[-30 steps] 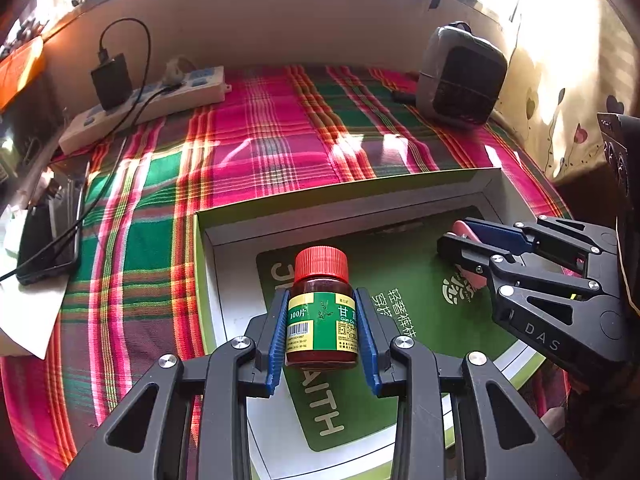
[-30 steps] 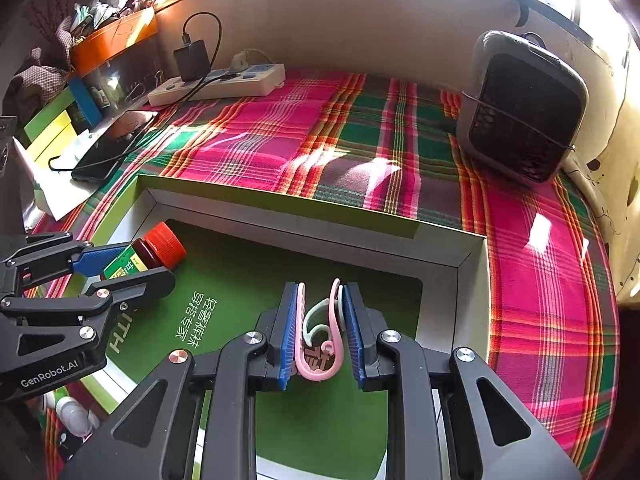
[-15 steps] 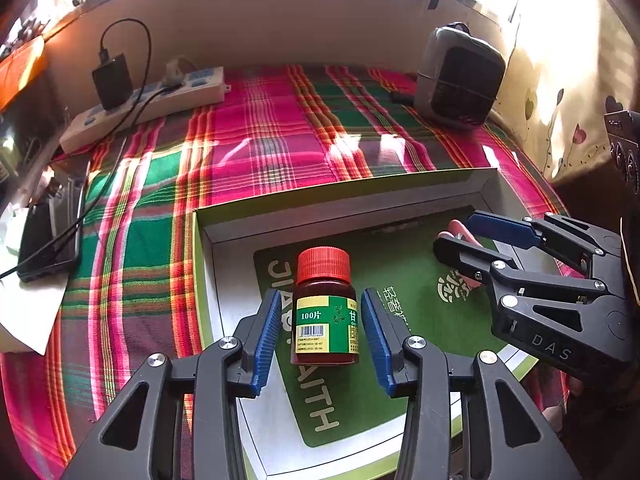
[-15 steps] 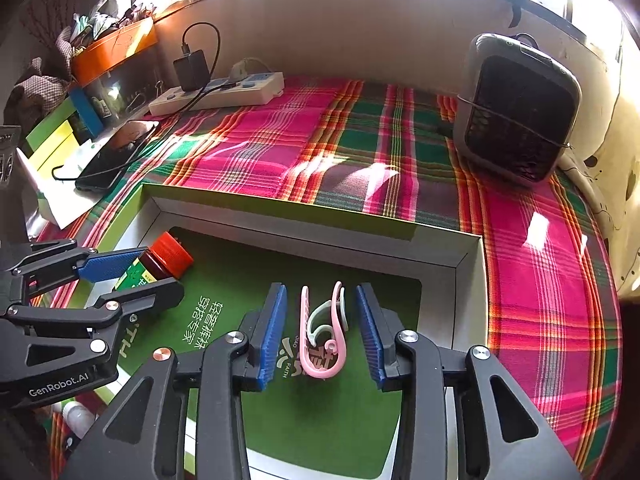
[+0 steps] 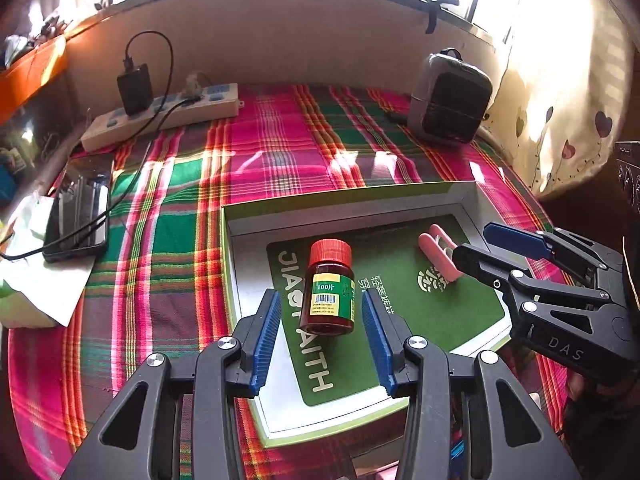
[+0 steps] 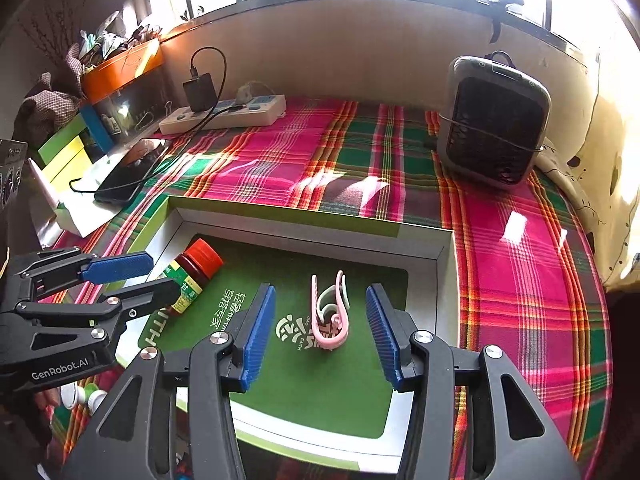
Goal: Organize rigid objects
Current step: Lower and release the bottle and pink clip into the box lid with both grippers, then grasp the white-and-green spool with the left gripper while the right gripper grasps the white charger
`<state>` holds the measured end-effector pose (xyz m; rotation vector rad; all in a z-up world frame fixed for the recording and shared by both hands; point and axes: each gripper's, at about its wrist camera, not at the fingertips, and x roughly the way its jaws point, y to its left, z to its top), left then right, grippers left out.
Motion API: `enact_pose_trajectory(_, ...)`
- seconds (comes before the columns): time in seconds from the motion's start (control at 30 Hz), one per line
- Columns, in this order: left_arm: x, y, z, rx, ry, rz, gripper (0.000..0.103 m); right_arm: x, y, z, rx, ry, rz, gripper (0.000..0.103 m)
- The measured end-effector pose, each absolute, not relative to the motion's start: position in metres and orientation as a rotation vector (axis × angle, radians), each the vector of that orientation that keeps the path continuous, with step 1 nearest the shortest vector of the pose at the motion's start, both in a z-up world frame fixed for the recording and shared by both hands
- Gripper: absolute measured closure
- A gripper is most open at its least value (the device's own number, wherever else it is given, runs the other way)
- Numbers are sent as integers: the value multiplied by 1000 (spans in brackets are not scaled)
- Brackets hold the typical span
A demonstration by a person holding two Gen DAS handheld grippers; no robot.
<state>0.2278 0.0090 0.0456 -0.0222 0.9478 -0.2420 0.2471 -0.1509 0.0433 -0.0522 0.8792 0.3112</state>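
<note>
Sunlit plaid tablecloth [image 5: 168, 208] fills both of my wrist views, and on it lies a shallow green-and-white box lid [image 5: 460, 194] turned open side up, serving as a tray.

My left gripper [image 5: 322, 330] has just been opening. Its blue pads [image 5: 266, 330] now stand apart on either side of a brown pill bottle [image 5: 329, 288] with a red cap, with a clear gap on each side, so nothing is gripped. The bottle stands upright on the tray's green floor, at about seven o'clock from the tray's centre in the left wrist view. Its long axis is vertical, cap up, label facing my camera.

My right gripper [image 6: 320, 332] has likewise just been opening, and its jaws are wide with a pink clip [image 6: 330, 312] between them, untouched. The clip rests on the green floor toward four o'clock of the tray in the left view. Its long axis runs away from my right camera, closed loop nearest me and the two open prongs pointing toward twelve o'clock.

I judge both things were set inside the tray on purpose, well apart, so each sits steady and neither knocks the other. The jaws flank them only because I have let go and not yet cleared away.
</note>
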Motion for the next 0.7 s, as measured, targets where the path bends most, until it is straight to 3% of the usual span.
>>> enact_pose_trajectory(0.7,138,64,63,-115,859,-186,62,154,-188,55,14,809,319,54)
